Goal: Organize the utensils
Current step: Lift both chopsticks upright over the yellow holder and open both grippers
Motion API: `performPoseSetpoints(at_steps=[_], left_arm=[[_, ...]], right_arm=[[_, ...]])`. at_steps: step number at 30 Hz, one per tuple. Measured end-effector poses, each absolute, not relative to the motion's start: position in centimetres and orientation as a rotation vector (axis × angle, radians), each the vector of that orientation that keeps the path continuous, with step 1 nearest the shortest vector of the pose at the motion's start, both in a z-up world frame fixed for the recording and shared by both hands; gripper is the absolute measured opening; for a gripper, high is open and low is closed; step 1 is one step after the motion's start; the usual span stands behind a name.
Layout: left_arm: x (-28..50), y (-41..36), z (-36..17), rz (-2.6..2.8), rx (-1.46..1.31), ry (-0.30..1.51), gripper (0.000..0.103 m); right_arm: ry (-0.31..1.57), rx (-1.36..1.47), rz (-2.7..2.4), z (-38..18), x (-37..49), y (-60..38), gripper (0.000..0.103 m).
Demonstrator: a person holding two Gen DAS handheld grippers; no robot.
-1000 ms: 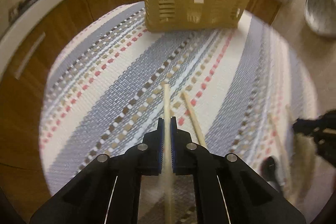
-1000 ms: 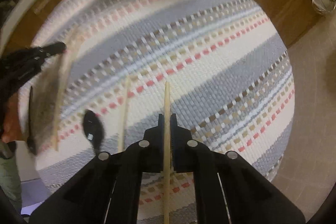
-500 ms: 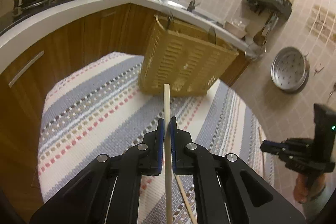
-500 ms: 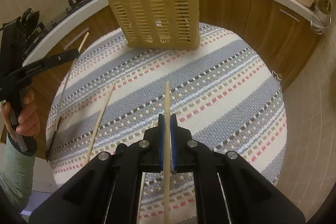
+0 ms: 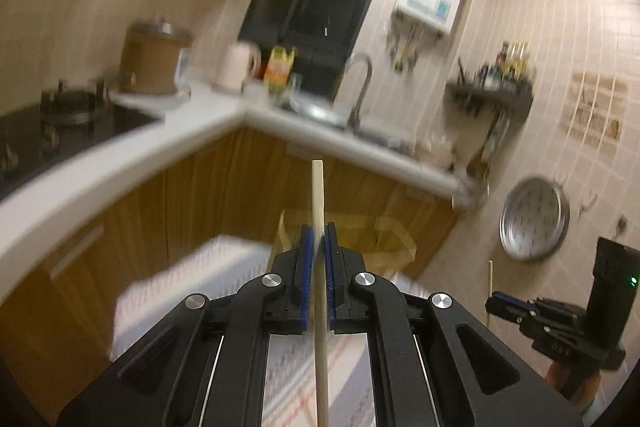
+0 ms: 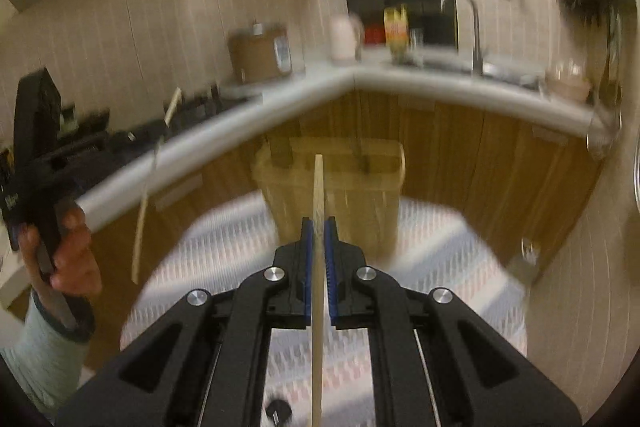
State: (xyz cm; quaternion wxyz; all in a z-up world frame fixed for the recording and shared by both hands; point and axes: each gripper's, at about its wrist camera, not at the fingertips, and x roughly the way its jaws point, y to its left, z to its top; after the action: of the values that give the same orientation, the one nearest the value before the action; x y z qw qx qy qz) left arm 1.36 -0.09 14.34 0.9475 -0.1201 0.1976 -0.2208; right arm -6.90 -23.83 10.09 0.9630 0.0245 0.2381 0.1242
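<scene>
Item 1: left gripper point(image 5: 319, 227), jaws closed on a wooden chopstick point(image 5: 318, 195) that stands upright between the blue pads.
Item 2: right gripper point(image 6: 319, 223), clamped likewise on a second chopstick point(image 6: 318, 187).
Item 3: tan slotted utensil basket point(image 6: 332, 195), standing on the far part of the striped tablecloth point(image 6: 440, 239), ahead of and below both chopstick tips (blurred in both views).
Item 4: person's left hand point(image 6: 74, 251) on the left gripper's handle, pale sleeve below.
</scene>
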Motion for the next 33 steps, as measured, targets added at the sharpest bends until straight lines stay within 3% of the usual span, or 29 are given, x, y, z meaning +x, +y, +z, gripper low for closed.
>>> performPoseSetpoints(at_steps=[5,13,22,33], left_arm=[[4.1,-2.7,17.5,-0.432,-0.232,0.265,0.003],[10.7,-5.2,17.9,-0.427,-0.214,0.152,0.004],[17.7,-4.7,14.7,-0.544,-0.272,0.165,0.003],[18.0,-6.3,10.9,-0.514,-0.19,0.175,0.004]], right_arm=[[0.312,0.055,0.22,14.0,-3.8,-23.5,0.004],[0.127,0.052,0.141,16.6,2.3,-24.3,0.004],[0.09,0.013,0.031,13.2,9.3,-25.4,0.004],[0.086,0.014,-0.012,9.9,11.0,-25.8,0.004]])
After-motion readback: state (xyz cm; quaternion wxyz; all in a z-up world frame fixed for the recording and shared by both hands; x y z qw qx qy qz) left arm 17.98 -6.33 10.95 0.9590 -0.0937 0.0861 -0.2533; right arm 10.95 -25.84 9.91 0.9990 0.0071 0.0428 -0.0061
